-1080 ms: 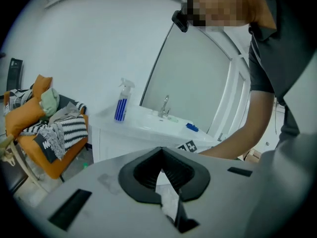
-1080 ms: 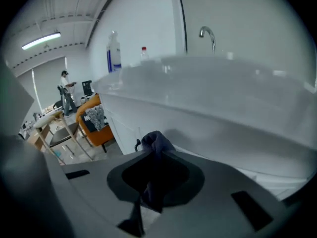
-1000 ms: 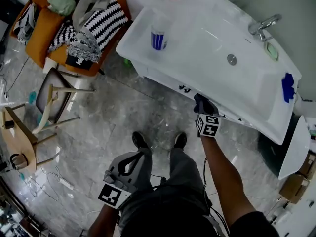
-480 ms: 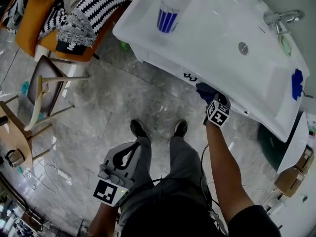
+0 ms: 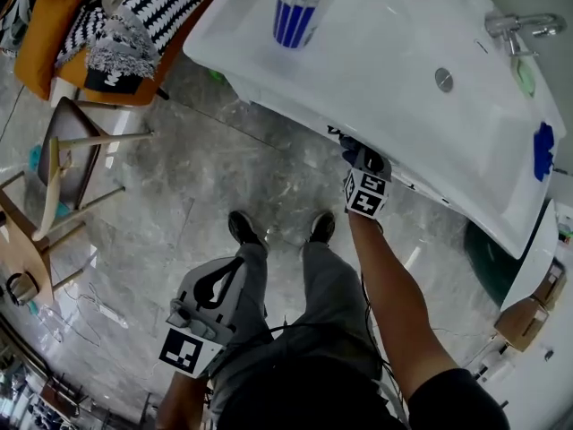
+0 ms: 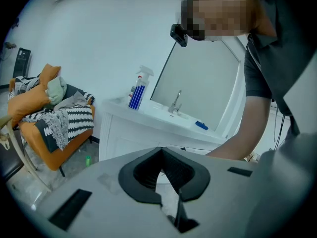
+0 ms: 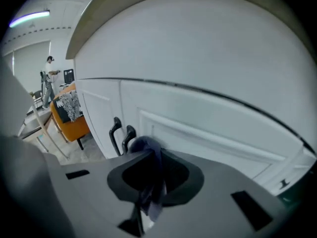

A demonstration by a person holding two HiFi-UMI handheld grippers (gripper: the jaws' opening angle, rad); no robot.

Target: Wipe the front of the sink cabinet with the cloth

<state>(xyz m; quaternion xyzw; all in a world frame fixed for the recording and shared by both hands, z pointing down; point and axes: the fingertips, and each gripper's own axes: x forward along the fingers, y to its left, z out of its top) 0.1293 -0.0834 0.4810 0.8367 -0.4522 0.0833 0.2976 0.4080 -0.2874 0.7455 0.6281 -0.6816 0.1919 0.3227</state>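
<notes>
The right gripper (image 5: 361,161) reaches under the front edge of the sink basin (image 5: 394,70), about midway along it; its jaws are clamped on the dark blue cloth (image 5: 365,157), which bunches out past the tips. In the right gripper view, the cloth (image 7: 146,146) sits just beside the pair of black handles (image 7: 121,135) on the white sink cabinet (image 7: 208,128); whether it presses on the door or hovers just off it cannot be told. The left gripper (image 5: 215,303) hangs low by the person's leg, well apart from the cabinet; in its own view, the left gripper (image 6: 161,151) has its jaws drawn together with nothing between them.

The wiping looks under way rather than finished; the cloth is at the middle of the front, by the handles. No damp streak or dirt shows on the white panels, so how much has been covered cannot be read. Judged from the cloth's place, the drawer panel toward the cabinet's right edge and the door toward its left edge may yet need passes; the lower part of the front is out of sight.
</notes>
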